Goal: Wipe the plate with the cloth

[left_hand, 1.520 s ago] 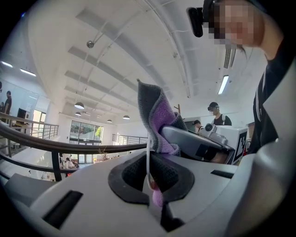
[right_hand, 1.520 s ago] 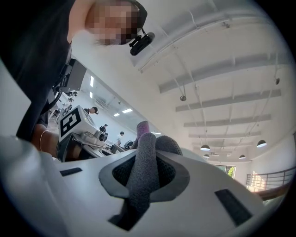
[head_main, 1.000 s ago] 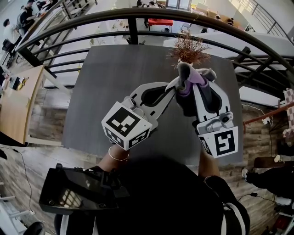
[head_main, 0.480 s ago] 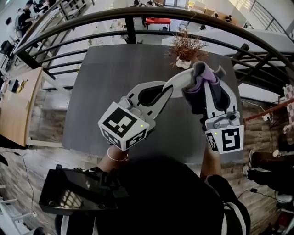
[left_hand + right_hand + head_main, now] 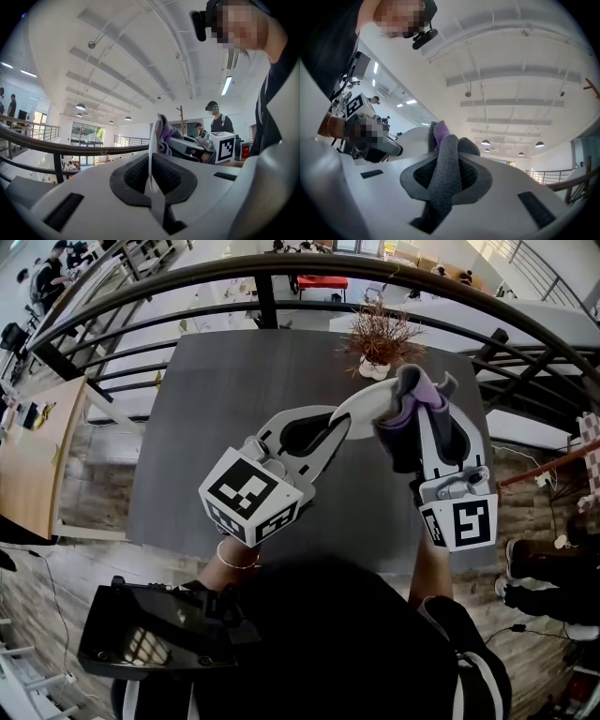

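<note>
While our left gripper (image 5: 339,423) keeps its place through the last second, our right gripper (image 5: 410,423) slides a little to the right and slightly lower, and the cloth (image 5: 417,392) goes with it. 1 second back the cloth sits just under the dried plant (image 5: 380,334); now it sits to the right of it, at the far rim of the plate (image 5: 364,404). Over the last half second almost nothing shifts, so we judge this stroke is ending or pausing.

Both grips are firm. In the left gripper view the jaws are nearly together and pinch the thin white plate by its lower edge, so it stands on edge straight ahead of them. In the right gripper view the jaws clamp a thick roll of grey cloth with a purple fold showing at the top.

We hold the plate and cloth in the air above the dark table (image 5: 225,427), in front of the railing (image 5: 281,268), not resting on anything. From the left gripper view the cloth lies against the right face of the plate near its top; we take that as contact, though the exact touch is too small to confirm.

For the task, this reads as wiping under way: 1 short pass across the upper part of that face, with the lower part and the other face probably yet to be covered.
</note>
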Tool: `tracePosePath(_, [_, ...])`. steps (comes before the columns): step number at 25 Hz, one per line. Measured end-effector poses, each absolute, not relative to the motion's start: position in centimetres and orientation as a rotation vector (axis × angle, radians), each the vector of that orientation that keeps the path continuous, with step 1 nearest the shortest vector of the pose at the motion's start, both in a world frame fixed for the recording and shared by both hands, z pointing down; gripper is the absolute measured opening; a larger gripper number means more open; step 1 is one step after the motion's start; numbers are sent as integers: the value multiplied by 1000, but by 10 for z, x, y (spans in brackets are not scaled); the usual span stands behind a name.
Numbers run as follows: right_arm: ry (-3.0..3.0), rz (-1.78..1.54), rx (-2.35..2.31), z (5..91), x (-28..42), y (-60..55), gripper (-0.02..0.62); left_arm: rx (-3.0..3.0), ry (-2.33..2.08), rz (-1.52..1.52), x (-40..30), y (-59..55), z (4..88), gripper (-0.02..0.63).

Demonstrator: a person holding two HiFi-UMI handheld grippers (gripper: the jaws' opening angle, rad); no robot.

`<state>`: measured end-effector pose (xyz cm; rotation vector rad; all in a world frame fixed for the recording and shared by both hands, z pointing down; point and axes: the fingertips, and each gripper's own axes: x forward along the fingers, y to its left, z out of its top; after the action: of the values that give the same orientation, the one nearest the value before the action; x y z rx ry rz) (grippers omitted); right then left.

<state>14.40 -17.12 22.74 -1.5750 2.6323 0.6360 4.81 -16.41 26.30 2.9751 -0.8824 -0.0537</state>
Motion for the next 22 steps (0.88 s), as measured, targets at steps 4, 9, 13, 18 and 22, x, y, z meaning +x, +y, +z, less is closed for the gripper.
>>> tracePosePath(4, [2631,638,-1578,228,145,-172,40,2974,-880,-51,48,-164,264,17])
tracePosePath(9, [2599,624,-1650,231,158,-175,41,2951,-892,-57,43,-166,266,17])
tracePosePath(13, [2575,594,-1694,233,172,-178,41,2932,-892,-48,40,-169,269,17])
tracePosePath(18, [2553,574,-1723,237,182,-178,40,2927,-901,-28,41,-171,275,17])
tracePosePath(22, [2533,557,-1749,237,191,-178,41,2914,-916,-24,37,-175,276,17])
